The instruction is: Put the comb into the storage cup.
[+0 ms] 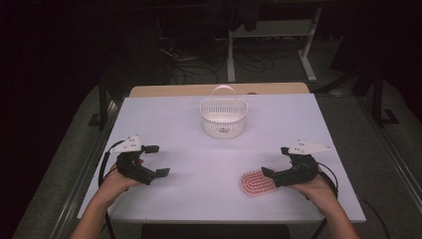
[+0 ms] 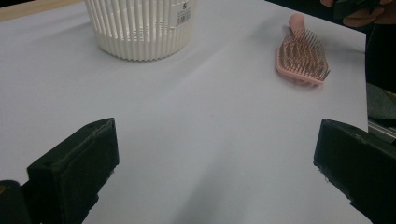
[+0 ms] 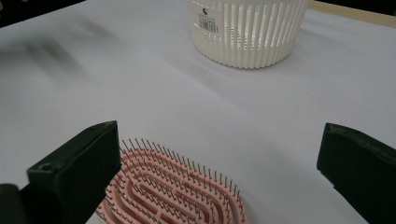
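A pink hairbrush [image 1: 255, 182] lies bristles up on the white table [image 1: 189, 149], near the front right. My right gripper [image 1: 276, 162] hovers just over its handle end, open; in the right gripper view the bristle head [image 3: 175, 193] sits low between the wide-apart jaws. My left gripper [image 1: 157, 160] is at the front left, open, with nothing between its fingers; its view shows the brush [image 2: 302, 58] far off. A white slatted basket [image 1: 223, 117] with an upright handle stands at the back middle, also seen as the basket [image 2: 140, 28] and the basket [image 3: 250, 30].
A wooden strip [image 1: 219, 89] borders the table's far edge. Beyond it are desk legs [image 1: 231, 55] and cables on a dark floor. Bare white tabletop lies between the two grippers and in front of the basket.
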A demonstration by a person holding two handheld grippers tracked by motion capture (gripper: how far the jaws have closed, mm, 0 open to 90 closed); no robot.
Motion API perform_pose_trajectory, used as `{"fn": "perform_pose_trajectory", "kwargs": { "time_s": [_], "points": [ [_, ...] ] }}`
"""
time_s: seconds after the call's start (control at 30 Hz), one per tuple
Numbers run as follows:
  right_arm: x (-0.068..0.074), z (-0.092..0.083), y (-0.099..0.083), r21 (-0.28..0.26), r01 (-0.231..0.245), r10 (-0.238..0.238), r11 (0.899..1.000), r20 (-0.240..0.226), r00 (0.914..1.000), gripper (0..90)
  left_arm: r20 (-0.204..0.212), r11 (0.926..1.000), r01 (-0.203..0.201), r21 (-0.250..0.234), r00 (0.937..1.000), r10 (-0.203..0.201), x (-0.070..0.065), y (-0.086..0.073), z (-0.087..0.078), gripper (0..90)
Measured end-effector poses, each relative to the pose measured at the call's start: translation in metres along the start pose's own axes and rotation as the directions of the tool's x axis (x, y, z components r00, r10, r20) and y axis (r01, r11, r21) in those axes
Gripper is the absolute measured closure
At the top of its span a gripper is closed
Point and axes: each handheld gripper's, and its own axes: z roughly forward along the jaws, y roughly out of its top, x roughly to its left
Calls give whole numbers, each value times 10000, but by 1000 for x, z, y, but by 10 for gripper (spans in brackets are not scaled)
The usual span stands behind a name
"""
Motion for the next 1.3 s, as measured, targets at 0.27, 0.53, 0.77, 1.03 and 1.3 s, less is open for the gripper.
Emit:
{"fn": "perform_pose_trajectory", "kwargs": {
  "time_s": [0.27, 0.53, 0.77, 1.03, 1.3],
  "points": [
    [0, -1, 0, 14, -19, 19, 10000, -13, 10000, 0, 18, 10000, -12, 70, 10000, 12, -2, -1, 1, 1],
    [-2, -2, 2, 88, -63, 64, 9999, -76, 10000, 0, 64, 9999, 20, 170, 10000, -21, -3, -3, 3, 1],
    [-7, -1, 7, 238, -88, 90, 9997, -51, 9999, 0, -21, 9999, 26, 164, 10000, -26, -3, -3, 1, 1],
    [-13, 1, 14, 529, -194, 195, 9984, -15, 9998, 0, 28, 9996, 219, 183, 9998, -220, -1, -5, 1, 1],
    [-19, 4, 21, 682, -193, 192, 9975, 19, 9998, 0, -29, 9995, 192, 241, 9998, -192, -2, -6, 2, 1]
  ]
}}
